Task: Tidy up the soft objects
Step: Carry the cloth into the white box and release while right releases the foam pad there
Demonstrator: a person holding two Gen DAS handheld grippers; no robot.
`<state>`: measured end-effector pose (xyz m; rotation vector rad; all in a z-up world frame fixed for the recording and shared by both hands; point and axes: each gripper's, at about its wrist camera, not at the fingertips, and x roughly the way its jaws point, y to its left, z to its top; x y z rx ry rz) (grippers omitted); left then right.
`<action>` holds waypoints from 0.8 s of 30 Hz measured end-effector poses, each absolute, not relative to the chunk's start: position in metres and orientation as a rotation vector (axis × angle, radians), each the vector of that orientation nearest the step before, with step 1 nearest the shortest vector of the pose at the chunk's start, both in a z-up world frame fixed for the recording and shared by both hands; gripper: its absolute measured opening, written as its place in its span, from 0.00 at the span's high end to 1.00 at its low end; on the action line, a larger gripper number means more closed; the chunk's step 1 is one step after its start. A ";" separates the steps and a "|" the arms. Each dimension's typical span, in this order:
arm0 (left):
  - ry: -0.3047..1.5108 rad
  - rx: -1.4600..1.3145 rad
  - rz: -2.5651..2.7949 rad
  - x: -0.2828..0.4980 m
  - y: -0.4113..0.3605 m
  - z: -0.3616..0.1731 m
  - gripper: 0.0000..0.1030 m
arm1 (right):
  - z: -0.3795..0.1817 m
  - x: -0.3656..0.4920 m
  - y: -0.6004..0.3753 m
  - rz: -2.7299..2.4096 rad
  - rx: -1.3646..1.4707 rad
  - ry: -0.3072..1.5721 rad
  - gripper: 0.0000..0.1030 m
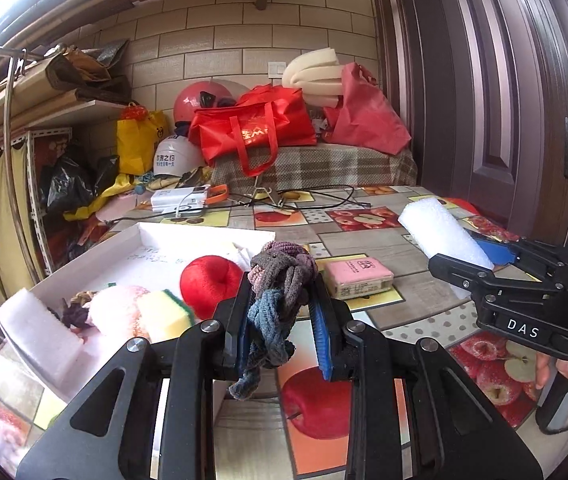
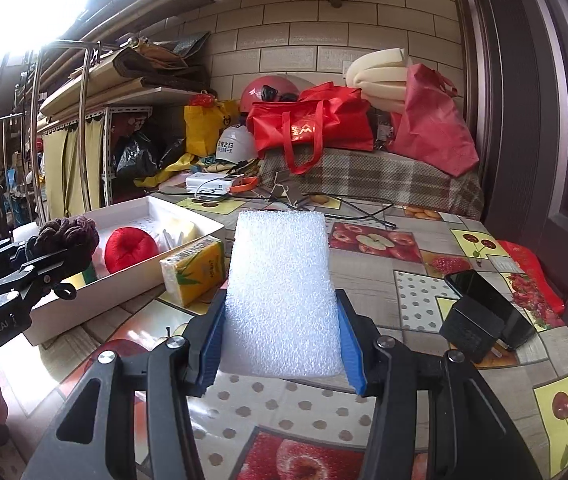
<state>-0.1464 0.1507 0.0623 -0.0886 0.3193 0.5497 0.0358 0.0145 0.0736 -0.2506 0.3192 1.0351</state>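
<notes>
My left gripper point(image 1: 284, 312) is shut on a braided chenille cloth point(image 1: 280, 280) in grey, purple and blue, held above the table just right of the white tray point(image 1: 204, 234). In the tray lie a red plush apple point(image 1: 210, 280), a yellow-green sponge point(image 1: 164, 314), a pink fluffy item point(image 1: 118, 304) and a white foam block point(image 1: 38, 326). My right gripper point(image 2: 280, 340) is shut on a white foam slab point(image 2: 282, 284), which stands up between the blue pads. From the left wrist view that foam slab point(image 1: 439, 234) and the right gripper point(image 1: 483, 264) are at the right.
A pink packet point(image 1: 357, 276) lies on the fruit-print tablecloth point(image 1: 383, 240) right of the tray. A yellow tissue pack point(image 2: 194, 272) leans against the tray's side. A black phone on a stand point(image 2: 483, 312) sits at the right. Bags, helmets and cables crowd the far end.
</notes>
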 end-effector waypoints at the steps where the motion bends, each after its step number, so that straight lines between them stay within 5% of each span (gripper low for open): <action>1: 0.323 -0.098 0.572 -0.153 0.158 0.062 0.75 | 0.074 0.031 0.019 1.051 -0.257 0.316 0.51; 24: 0.347 -0.220 0.877 -0.205 0.285 0.051 0.75 | 0.064 -0.067 0.140 1.461 -0.422 0.357 0.52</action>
